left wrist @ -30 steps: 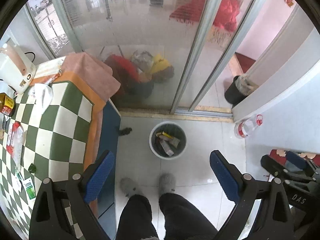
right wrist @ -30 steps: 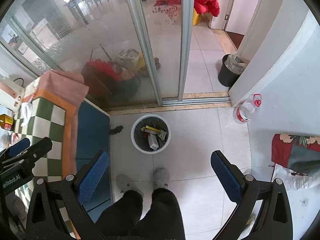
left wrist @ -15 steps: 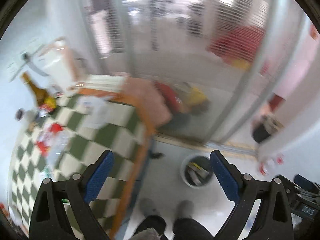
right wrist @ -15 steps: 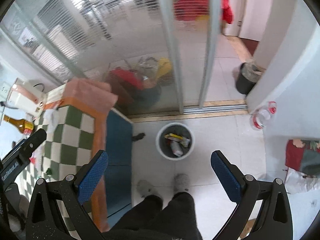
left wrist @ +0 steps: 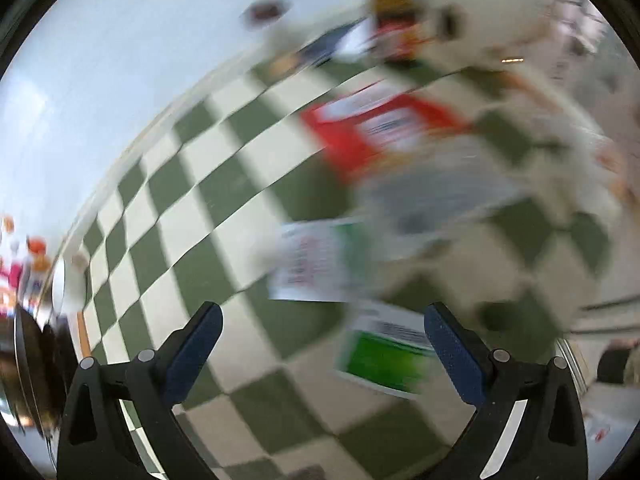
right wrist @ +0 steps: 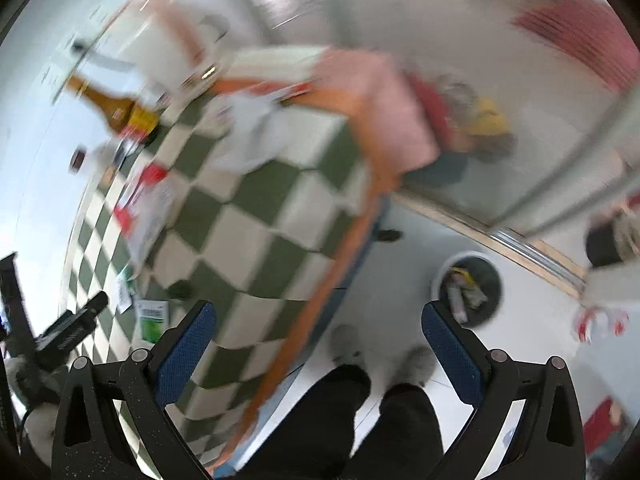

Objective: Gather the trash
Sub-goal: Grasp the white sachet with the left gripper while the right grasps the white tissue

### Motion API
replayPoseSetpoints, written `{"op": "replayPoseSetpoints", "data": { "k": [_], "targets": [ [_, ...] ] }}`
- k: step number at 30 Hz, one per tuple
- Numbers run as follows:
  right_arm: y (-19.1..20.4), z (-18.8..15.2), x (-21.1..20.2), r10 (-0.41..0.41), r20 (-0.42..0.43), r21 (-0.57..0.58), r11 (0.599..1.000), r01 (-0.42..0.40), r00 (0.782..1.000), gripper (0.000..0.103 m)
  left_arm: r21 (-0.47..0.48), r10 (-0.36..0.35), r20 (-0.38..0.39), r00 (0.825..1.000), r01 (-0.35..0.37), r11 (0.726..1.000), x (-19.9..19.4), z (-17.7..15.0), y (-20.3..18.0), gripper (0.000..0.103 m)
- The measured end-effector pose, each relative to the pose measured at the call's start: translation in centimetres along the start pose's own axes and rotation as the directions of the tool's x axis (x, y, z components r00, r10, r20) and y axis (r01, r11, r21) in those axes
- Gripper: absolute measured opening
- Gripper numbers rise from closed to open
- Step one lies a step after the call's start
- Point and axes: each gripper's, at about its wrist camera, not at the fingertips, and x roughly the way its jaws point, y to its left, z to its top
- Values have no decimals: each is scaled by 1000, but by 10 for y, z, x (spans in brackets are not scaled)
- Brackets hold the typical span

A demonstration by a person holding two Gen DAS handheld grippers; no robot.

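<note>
Both views are motion-blurred. My left gripper (left wrist: 320,340) is open and empty above the green-and-white checkered table (left wrist: 192,200). Below it lie a green-and-white packet (left wrist: 384,356), a white-and-green paper packet (left wrist: 320,260) and a red-and-white wrapper (left wrist: 380,128) over clear plastic. My right gripper (right wrist: 318,336) is open and empty over the table's edge. The white trash bin (right wrist: 470,288) with trash inside stands on the floor to its right. The left gripper (right wrist: 68,332) shows at the left of the right wrist view, near the green packet (right wrist: 152,320).
A brown bottle (right wrist: 116,108), a white appliance (left wrist: 480,4) and a white cloth (right wrist: 248,136) sit at the table's far side. A pink towel (right wrist: 384,108) hangs over its corner. Glass sliding doors (right wrist: 500,100) stand behind. My legs and slippers (right wrist: 348,348) are on the floor.
Both grippers swung left from the bin and floor toward the table. The left one now looks closely down on the packets; the bin has shifted to the right in the right wrist view.
</note>
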Motion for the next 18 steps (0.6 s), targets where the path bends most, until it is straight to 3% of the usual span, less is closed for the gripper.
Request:
{"op": "replayPoseSetpoints", "data": {
  "k": [4,7,8,9,11,13,14,18],
  "targets": [
    [64,18,50,23,-48,-97,995,-28,999,103,-104,-83,-122,989,71,992,57,12,32,102],
    [92,32,76,8,-63,-113,994,-15,998,103,-135,-174,-155,973,153,979,84,21,32,98],
    [96,39,82,5,-55,-106,994,-10,998,103,-132,-187,-156,970,167,977,90,23,30,83],
    [98,47,86,2,-43,-99,995,-6,999,103,-136,-199,-141,970,180,974,91,24,30,79],
    [97,64,91,-13,-13,-78,997,12,1000,103,-123,-199,-106,974,185,975,87,27,27,59],
    [94,84,95,-26,15,-48,998,27,1000,103,-118,-188,-93,978,176,977,85,30,25,49],
    [92,94,96,-32,30,-28,999,33,999,103,-118,-193,-84,978,183,976,84,32,25,29],
    [79,138,105,-73,80,39,997,70,994,103,-102,-155,-54,986,149,984,80,39,28,25]
  ]
}}
